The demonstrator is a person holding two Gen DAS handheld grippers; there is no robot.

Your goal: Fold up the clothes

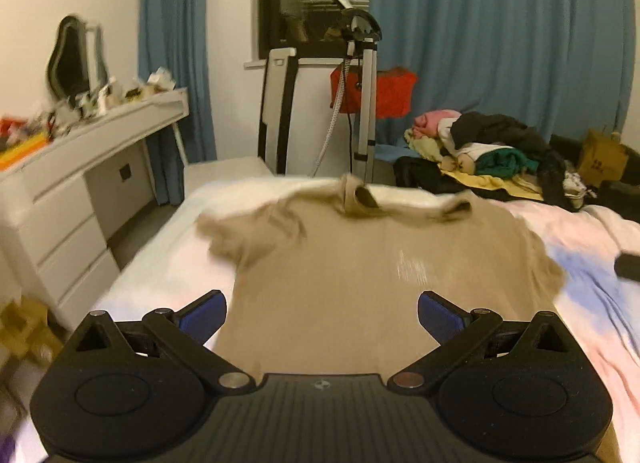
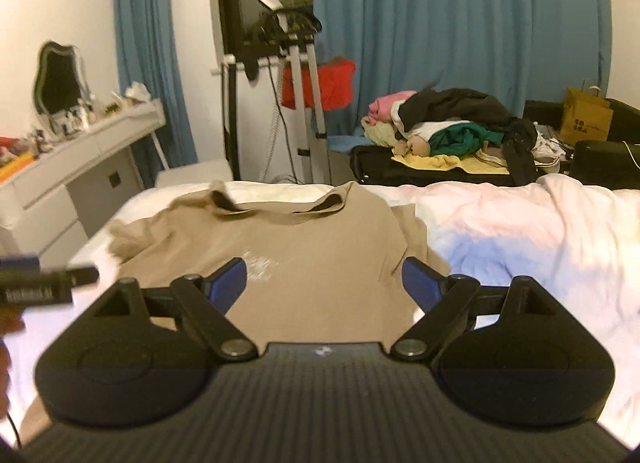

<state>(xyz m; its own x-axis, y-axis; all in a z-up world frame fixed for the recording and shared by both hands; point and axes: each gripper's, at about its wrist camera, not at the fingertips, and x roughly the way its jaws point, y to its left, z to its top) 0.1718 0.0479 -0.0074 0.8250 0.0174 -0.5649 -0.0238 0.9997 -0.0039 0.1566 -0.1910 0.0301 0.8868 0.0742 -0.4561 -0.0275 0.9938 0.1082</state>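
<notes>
Both sets of tongs sit closest to the lens, left tongs [image 1: 322, 313] and right tongs [image 2: 324, 283], blue pads spread wide with nothing pinched between them. Just past them the tan t-shirt [image 1: 340, 283] lies mostly flat on the white bed [image 2: 520, 231], collar at the far end, one sleeve rumpled. Further back there's a messy clothes pile [image 2: 452, 127], then blue curtains [image 2: 440, 23].
</notes>
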